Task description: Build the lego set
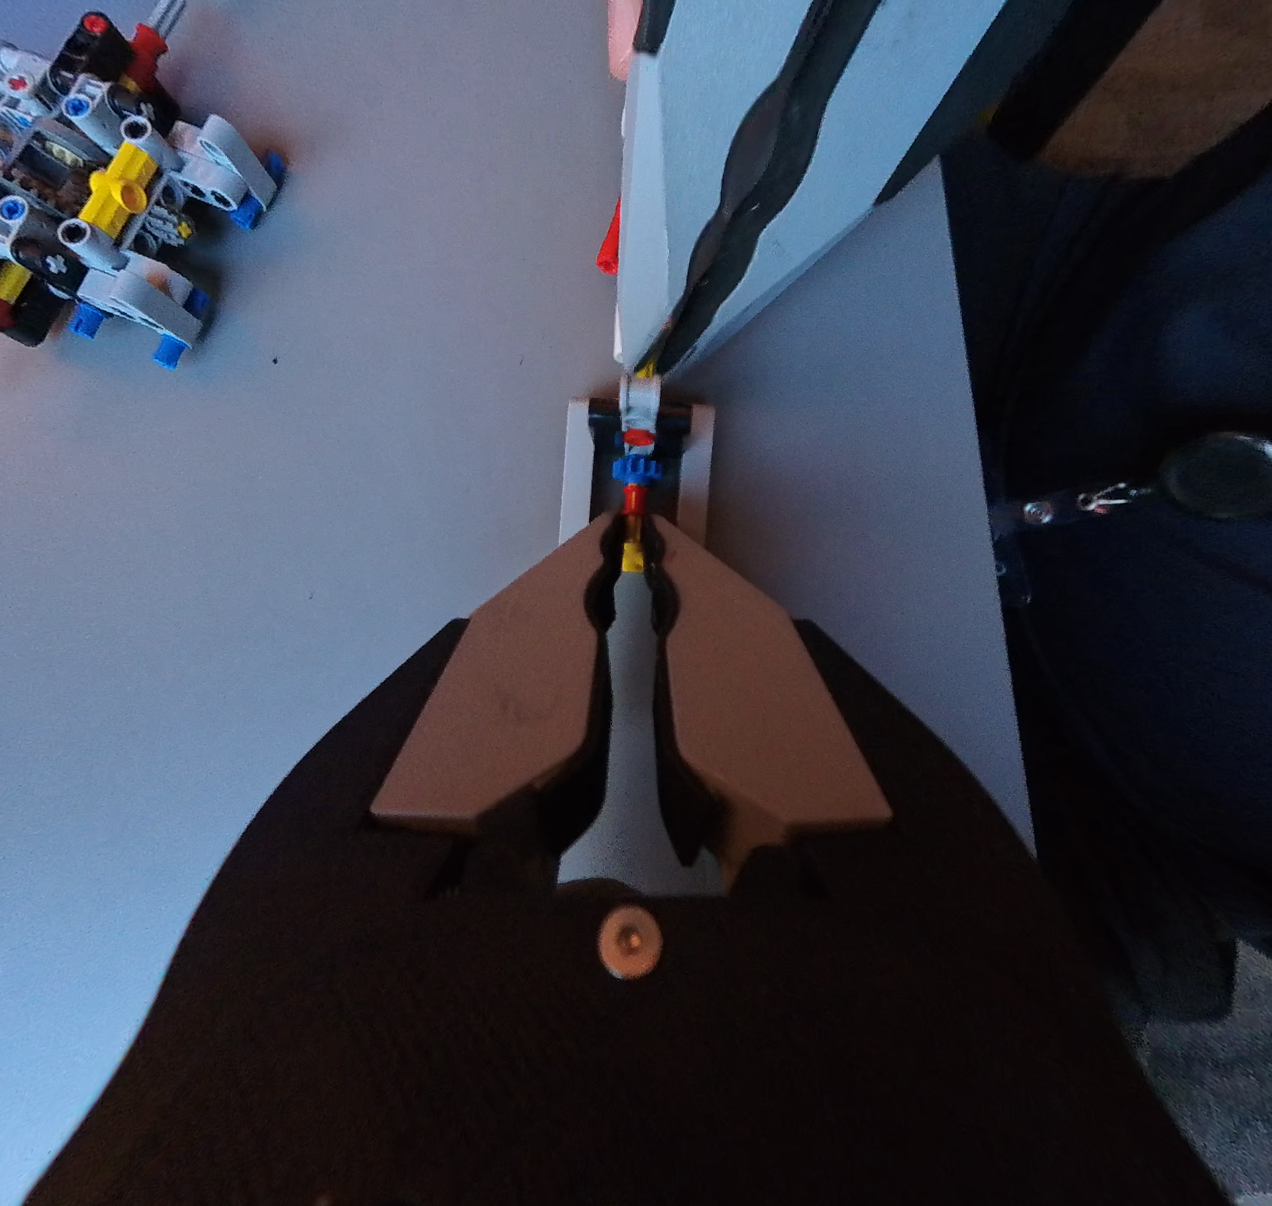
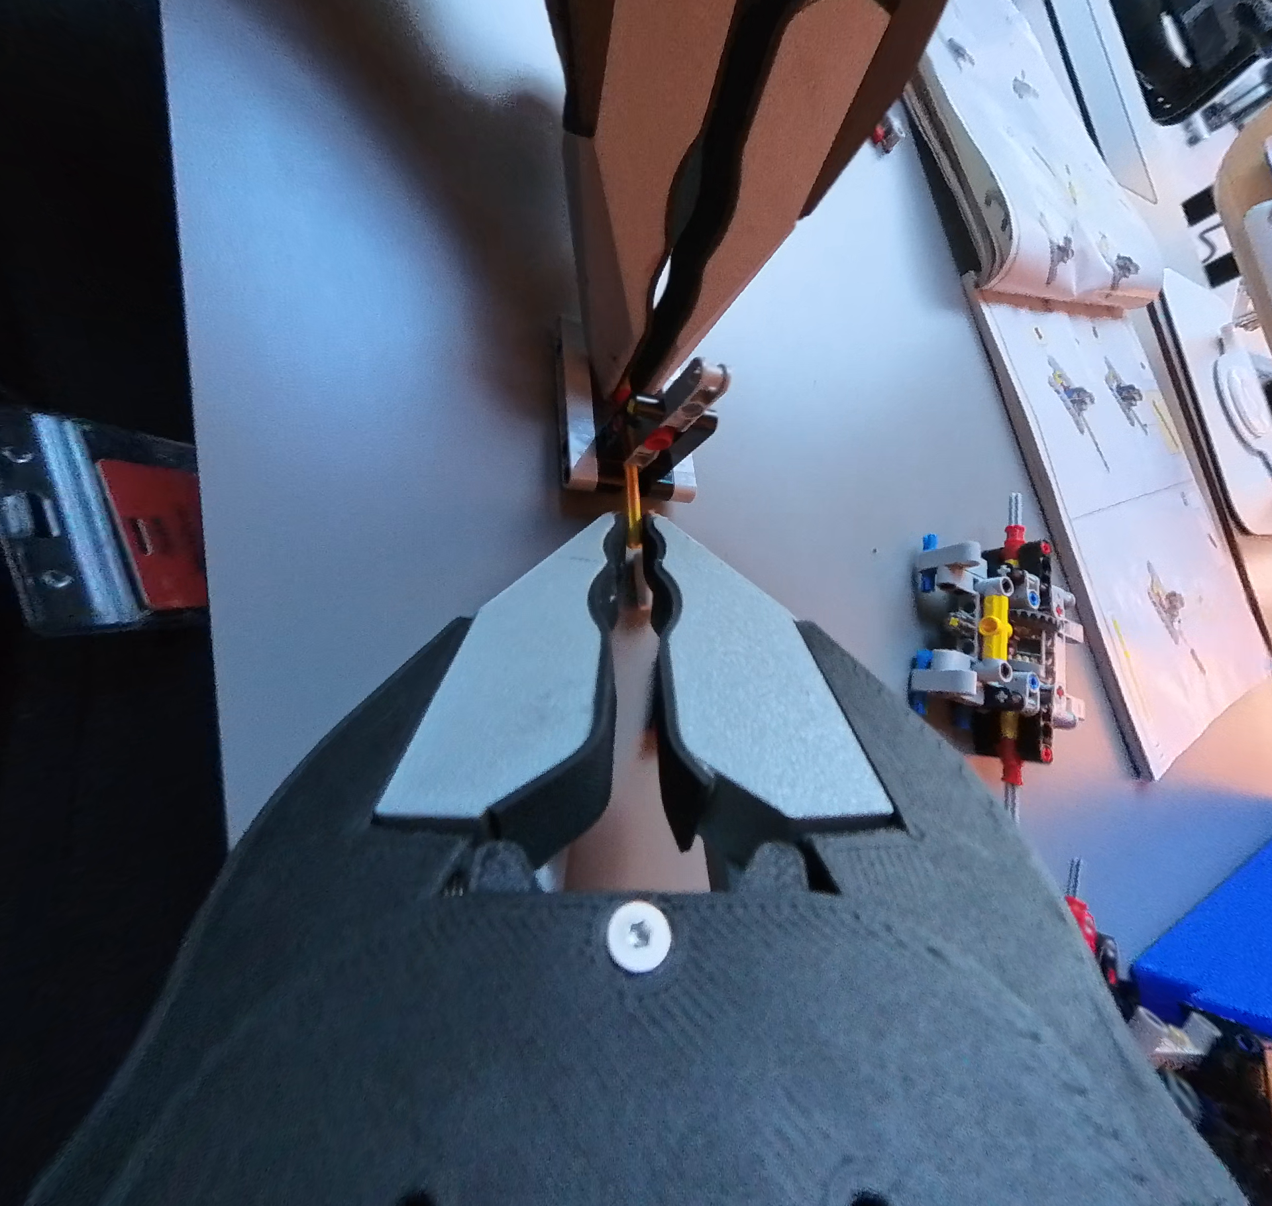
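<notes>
A small brick assembly hangs between my two grippers on a yellow axle. It carries a red bush, a blue gear and a grey beam. My left gripper is shut on one end of the axle. My right gripper comes in from above and is shut on the far end by the grey beam. In the right wrist view my right gripper pinches the yellow axle. Beyond it are the black and grey beams, and the left gripper grips the other side. A small white and black block lies on the table beneath.
A larger brick model sits on the grey table to the left, also in the right wrist view. Printed instruction sheets and a blue box lie at the right. The table edge borders a person's dark clothing. The tips of both grippers are at nearly the same place.
</notes>
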The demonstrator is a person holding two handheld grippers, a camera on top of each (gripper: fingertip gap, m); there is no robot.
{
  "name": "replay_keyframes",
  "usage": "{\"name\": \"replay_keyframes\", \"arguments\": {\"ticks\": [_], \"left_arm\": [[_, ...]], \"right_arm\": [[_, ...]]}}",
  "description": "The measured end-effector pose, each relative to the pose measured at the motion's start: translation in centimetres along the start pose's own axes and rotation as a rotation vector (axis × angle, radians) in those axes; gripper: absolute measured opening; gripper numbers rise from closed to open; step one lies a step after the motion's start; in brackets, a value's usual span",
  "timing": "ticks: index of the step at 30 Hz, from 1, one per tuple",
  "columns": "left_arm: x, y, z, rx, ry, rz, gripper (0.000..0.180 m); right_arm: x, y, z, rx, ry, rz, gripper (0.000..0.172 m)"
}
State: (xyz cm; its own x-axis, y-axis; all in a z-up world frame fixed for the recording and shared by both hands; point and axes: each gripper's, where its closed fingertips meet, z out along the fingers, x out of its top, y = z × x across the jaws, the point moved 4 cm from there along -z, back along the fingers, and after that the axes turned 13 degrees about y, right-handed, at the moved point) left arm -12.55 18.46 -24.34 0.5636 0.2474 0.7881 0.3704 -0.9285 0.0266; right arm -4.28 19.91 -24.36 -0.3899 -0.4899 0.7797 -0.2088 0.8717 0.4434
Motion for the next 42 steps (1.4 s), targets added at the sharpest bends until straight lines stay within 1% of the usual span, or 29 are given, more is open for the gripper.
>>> {"name": "replay_keyframes", "arguments": {"ticks": [3, 5, 10, 15, 24, 26, 28, 31, 33, 39, 42], "left_arm": [[-0.1, 0.0, 0.1, 0.017, 0.063, -0.016, 0.002], [-0.3, 0.1, -0.1, 0.027, 0.089, -0.019, 0.002], [-0.8, 0.2, -0.8, 0.049, 0.131, -0.031, 0.002], [-1.0, 0.1, -1.0, 0.065, 0.132, -0.038, 0.002], [-1.0, 0.1, -1.0, 0.058, 0.134, -0.048, 0.002], [-1.0, 0.1, -1.0, 0.054, 0.135, -0.057, 0.002], [-1.0, 0.1, -1.0, 0.049, 0.137, -0.075, 0.002], [-0.9, 0.0, -1.0, 0.042, 0.141, -0.105, 0.002], [-0.9, -0.1, -1.0, 0.035, 0.147, -0.140, 0.002], [-0.8, -0.1, -0.9, 0.047, 0.156, -0.188, 0.002], [-0.7, -0.2, -0.8, 0.047, 0.161, -0.212, 0.002]], "right_arm": [[0.1, 0.2, -1.5, 0.023, 0.038, 0.047, 0.012], [-0.3, 0.4, -2.2, 0.047, 0.042, 0.102, 0.014], [-1.8, 1.2, -1.7, 0.050, -0.045, 0.103, 0.017], [-1.6, 1.2, -1.2, 0.119, -0.051, 0.115, 0.006], [-1.6, 1.3, -1.0, 0.141, -0.032, 0.130, 0.003], [-1.5, 1.4, -1.0, 0.104, -0.023, 0.040, 0.003], [-1.0, 1.3, -1.2, 0.059, -0.015, -0.101, 0.004], [-0.5, 1.0, -1.3, -0.010, -0.052, -0.318, 0.003], [-0.4, 1.0, -1.3, -0.048, -0.072, -0.421, 0.004], [-0.2, 1.2, -1.4, -0.109, -0.083, -0.552, 0.003], [-0.5, 1.1, -1.2, -0.124, -0.109, -0.659, 0.003]]}}
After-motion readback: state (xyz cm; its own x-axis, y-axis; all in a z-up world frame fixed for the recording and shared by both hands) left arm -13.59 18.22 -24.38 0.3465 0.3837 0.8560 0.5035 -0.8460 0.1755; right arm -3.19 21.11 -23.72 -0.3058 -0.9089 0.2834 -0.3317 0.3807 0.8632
